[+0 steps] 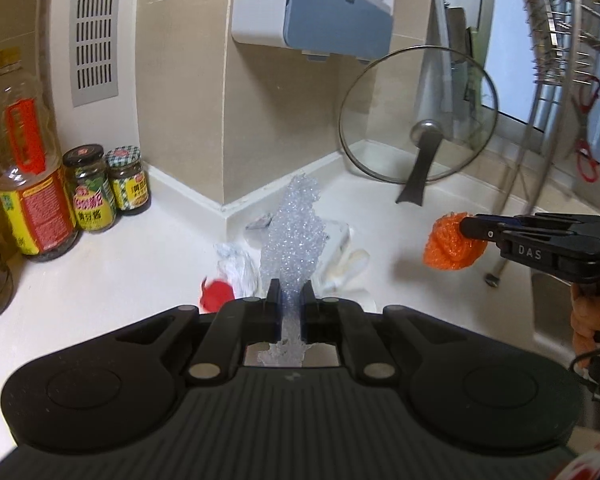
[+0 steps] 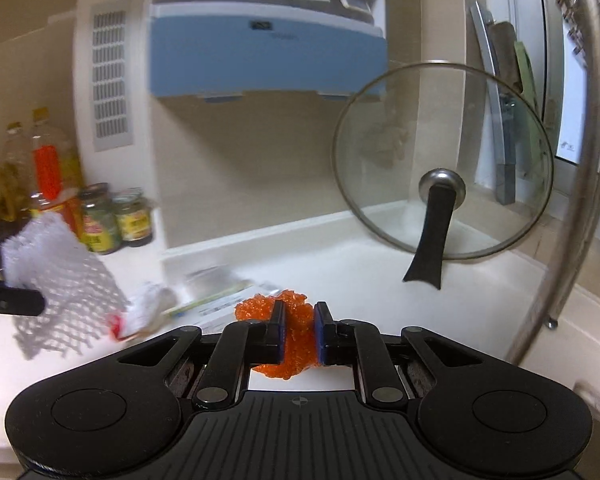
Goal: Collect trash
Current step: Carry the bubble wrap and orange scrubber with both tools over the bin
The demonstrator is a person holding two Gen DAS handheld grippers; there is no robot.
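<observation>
My left gripper [image 1: 291,286] is shut on a white foam net sleeve [image 1: 294,232] and holds it above the white counter; the sleeve also shows in the right wrist view [image 2: 66,276]. My right gripper [image 2: 299,308] is shut on a crumpled orange net [image 2: 296,328], which also shows in the left wrist view [image 1: 450,242] at the right, held above the counter. More trash lies on the counter below: a crumpled white wrapper with a red patch [image 1: 228,276], flat printed packets [image 2: 220,292] and a pale wrapper [image 1: 350,266].
A glass pot lid [image 1: 418,116] leans on the wall at the back right. Sauce jars [image 1: 108,186] and oil bottles [image 1: 28,168] stand at the left. A metal dish rack [image 1: 568,40] and a sink edge [image 1: 548,292] are at the right. A blue-and-white wall unit [image 2: 268,52] hangs above.
</observation>
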